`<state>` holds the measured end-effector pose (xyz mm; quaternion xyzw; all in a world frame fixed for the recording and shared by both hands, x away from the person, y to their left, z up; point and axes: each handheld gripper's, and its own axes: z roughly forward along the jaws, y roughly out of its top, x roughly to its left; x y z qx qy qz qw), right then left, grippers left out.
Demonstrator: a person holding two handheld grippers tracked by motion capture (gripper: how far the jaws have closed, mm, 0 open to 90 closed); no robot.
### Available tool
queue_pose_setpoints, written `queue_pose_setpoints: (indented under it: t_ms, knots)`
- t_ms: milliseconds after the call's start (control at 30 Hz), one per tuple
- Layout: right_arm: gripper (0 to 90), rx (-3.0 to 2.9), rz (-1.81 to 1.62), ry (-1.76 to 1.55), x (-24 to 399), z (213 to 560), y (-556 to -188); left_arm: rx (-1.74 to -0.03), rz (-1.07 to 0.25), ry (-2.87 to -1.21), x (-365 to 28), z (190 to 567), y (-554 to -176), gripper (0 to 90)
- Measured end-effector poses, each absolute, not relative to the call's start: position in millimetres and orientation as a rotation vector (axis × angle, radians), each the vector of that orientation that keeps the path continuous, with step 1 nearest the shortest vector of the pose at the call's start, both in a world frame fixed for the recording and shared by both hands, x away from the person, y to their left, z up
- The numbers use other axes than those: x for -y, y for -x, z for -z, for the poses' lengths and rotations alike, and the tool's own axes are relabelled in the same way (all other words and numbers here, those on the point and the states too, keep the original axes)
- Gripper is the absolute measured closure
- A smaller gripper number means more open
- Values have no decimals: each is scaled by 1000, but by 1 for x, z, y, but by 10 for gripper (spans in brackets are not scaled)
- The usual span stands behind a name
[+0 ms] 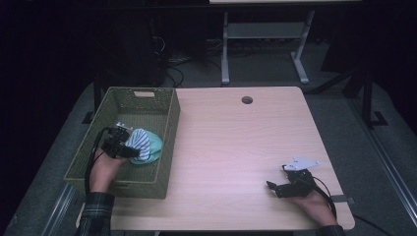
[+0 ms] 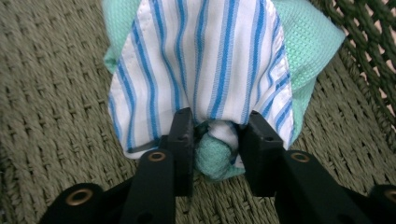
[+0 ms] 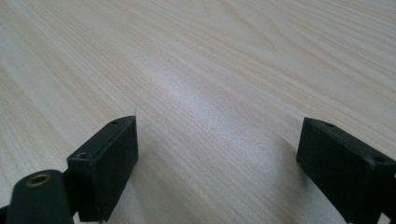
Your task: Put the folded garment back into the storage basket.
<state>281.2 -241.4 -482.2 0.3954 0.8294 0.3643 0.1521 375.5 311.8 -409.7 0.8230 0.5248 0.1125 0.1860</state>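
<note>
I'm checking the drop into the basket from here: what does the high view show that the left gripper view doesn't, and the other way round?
High view: the whole green woven basket at the table's left edge, and the right gripper resting apart, near the right front corner.

Left gripper view: the left gripper with a fold of the cloths between its jaws, and the basket's woven floor beneath.

Both: the blue-striped cloth and the mint green cloth bundled together inside the basket.

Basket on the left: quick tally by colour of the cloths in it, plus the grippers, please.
Blue-and-white striped cloth: 1
Mint green cloth: 1
Woven basket: 1
Grippers: 2, left gripper at the cloth bundle, right gripper open over the table
Total: 5
</note>
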Motion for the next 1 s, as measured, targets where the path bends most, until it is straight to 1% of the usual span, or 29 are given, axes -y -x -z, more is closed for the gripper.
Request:
queue_pose_setpoints:
  t_ms: [133,233,367,433,533,600,667,800,1000]
  knots:
    - [120,-2380,-1045,-1134,241,482,-281,-1499,-325,-2330,-313,411,-377,528]
    - [120,-2380,-1045,-1134,241,482,-281,-1495,-349,-2332,-313,410,-378,404]
    - [120,-2380,-1046,-1136,241,482,-281,-1458,-387,-2289,-315,403,-376,272]
    - [120,-2380,-1046,-1136,241,482,-281,-1433,-384,-2280,-314,400,-376,236]
    - [120,-2380,-1046,-1136,241,482,-281,-1407,-377,-2266,-311,395,-376,200]
    - [120,-2380,-1046,-1135,241,482,-281,-1387,-363,-2255,-308,391,-376,193]
    - [120,-2380,-1046,-1135,241,482,-281,-1361,-376,-2243,-303,383,-374,182]
    - [120,-2380,-1046,-1136,241,482,-281,-1320,-394,-2201,-295,367,-369,176]
    - [120,-2378,-1047,-1137,241,482,-281,-1241,-374,-2162,-277,348,-362,176]
